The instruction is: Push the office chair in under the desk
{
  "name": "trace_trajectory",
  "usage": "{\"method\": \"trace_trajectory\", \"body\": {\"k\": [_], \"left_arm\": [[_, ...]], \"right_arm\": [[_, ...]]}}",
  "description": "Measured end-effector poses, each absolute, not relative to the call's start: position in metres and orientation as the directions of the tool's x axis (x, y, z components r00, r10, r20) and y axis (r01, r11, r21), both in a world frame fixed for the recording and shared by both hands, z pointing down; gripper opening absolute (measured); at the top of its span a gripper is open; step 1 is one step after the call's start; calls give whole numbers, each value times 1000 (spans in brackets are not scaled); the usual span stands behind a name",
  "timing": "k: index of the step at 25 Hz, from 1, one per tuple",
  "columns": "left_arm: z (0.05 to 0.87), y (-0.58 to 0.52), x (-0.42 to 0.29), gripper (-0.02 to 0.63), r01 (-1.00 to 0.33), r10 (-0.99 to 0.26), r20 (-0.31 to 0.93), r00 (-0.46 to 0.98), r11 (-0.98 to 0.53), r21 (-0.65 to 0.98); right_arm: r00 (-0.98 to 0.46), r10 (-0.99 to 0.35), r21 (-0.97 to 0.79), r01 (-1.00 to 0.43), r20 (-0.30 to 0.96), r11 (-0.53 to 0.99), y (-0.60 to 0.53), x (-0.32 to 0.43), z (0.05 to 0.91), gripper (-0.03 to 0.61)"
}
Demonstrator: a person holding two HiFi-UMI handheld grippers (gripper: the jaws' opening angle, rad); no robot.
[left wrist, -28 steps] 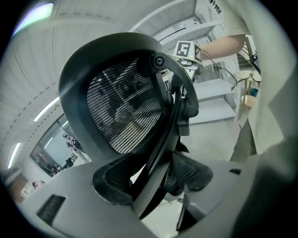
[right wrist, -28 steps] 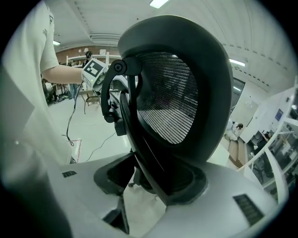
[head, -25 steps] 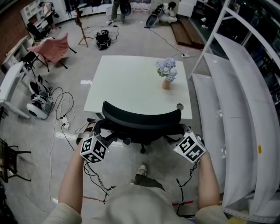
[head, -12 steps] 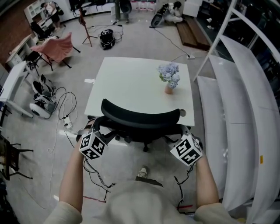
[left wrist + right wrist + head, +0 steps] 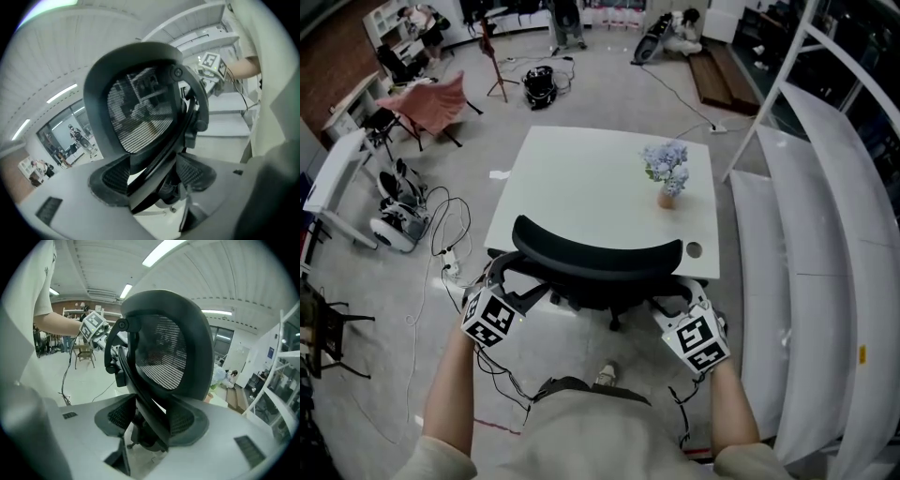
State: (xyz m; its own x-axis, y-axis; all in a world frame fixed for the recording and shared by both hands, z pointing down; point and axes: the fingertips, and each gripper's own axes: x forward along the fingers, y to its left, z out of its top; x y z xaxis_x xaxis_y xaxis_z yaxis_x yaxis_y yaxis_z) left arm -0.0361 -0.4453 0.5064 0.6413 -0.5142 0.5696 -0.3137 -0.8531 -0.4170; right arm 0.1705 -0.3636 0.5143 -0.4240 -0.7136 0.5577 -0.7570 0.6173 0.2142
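Note:
A black mesh-backed office chair stands at the near edge of the white desk, its seat tucked beneath the top. My left gripper is at the chair's left rear and its jaws are opening. They stand either side of the backrest's lower frame without pressing on it. At the chair's right rear, my right gripper stands wide the same way, with the back spine in the gap. Each gripper view looks up along the backrest and shows the other gripper's marker cube beyond it.
A small pot of pale blue flowers stands on the desk's right side, near a cable hole. White shelving runs close along the right. Cables and equipment lie on the floor at the left, and a pink chair stands farther back.
The chair has rolled forward toward the desk, and both grippers have followed it. The backrest now sits closer over the desk's near edge.

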Motion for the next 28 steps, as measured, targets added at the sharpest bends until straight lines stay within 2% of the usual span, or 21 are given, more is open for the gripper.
{"method": "trace_trajectory", "body": {"k": [6,9,12,15,19,22,28], "left_arm": [[438,-429,-38,234,-477,-598,364,714,-796,-373],[399,-421,-40,207,-539,-612,246,752,-785,-306],[369,-416,-41,198,-556,-606,181,774,-788,-263],[347,-414,-41,179,-557,-600,143,787,-791,-255],[318,-412,-42,162,-548,-583,120,804,-803,-234],[292,-410,-43,128,-546,-571,77,817,-810,-213],[256,-402,-38,116,-502,-521,29,853,-834,-228]], "right_arm": [[-434,-785,188,-811,442,554,-356,164,457,93],[-448,-806,186,-819,387,543,-348,154,421,81],[-452,-830,200,-825,327,528,-342,145,386,62],[-433,-872,208,-853,229,478,-342,139,351,38],[-342,-926,203,-906,163,371,-338,138,309,15],[-277,-956,187,-939,92,290,-335,136,280,9],[-209,-977,143,-969,-36,202,-326,132,240,7]]}}
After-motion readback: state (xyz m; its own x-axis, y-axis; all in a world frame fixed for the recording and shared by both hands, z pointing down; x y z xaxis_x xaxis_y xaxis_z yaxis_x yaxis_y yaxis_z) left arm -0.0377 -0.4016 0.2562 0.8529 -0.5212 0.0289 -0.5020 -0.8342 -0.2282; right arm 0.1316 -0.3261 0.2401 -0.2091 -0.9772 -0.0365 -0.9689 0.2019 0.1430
